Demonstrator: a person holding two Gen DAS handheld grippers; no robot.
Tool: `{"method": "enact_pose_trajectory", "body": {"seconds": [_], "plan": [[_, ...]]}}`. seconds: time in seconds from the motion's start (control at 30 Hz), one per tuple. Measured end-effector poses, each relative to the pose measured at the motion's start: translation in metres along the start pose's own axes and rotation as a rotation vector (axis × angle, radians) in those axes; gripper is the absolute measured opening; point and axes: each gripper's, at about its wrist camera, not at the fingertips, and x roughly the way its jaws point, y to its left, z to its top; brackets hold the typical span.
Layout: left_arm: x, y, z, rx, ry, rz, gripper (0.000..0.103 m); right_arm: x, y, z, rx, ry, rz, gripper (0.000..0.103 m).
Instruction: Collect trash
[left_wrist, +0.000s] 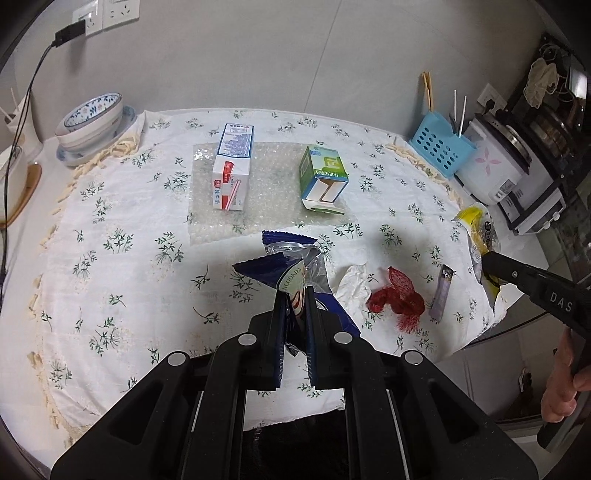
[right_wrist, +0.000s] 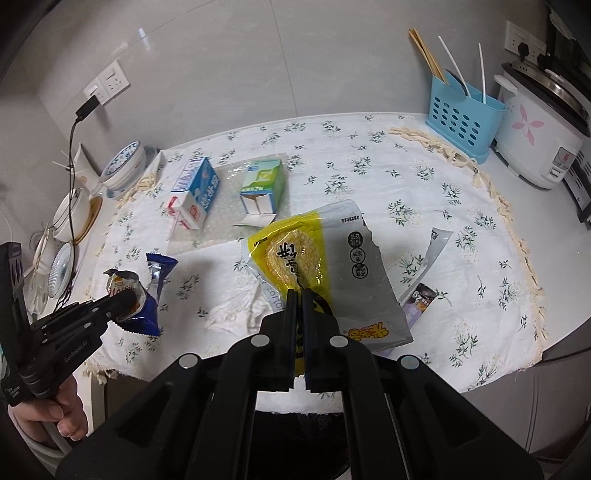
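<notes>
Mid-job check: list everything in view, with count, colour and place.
Cookie wrapper: one, blue, held off the cloth.
Snack bag: one, yellow and silver, held up.
Cartons: two, blue-white and green, on bubble wrap.
Tissue: one, white, on tablecloth.
Net: one, red, beside tissue.
Sachet: one, purple, right of net.
Bowl: patterned, far left.
Basket: blue, far right.
Rice cooker: white.
Left hand-held gripper: shut on wrapper.
Right hand-held gripper: shut on bag.

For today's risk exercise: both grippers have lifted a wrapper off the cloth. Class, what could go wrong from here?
1. The left gripper pinches only the blue cookie wrapper's lower edge; the crinkled foil could slip out.
2. The yellow snack bag hangs large from the right gripper and could sweep the purple sachet beneath it off the table edge.
</notes>
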Motion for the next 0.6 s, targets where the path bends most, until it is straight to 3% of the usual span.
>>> {"method": "enact_pose_trajectory", "body": {"seconds": [0.6], "plan": [[-0.045,-0.016,-0.044,-0.013,-0.045,0.006,0.008,-0.031,0.018,-0.048,-0.056,-0.008,0.07,0.002]]}}
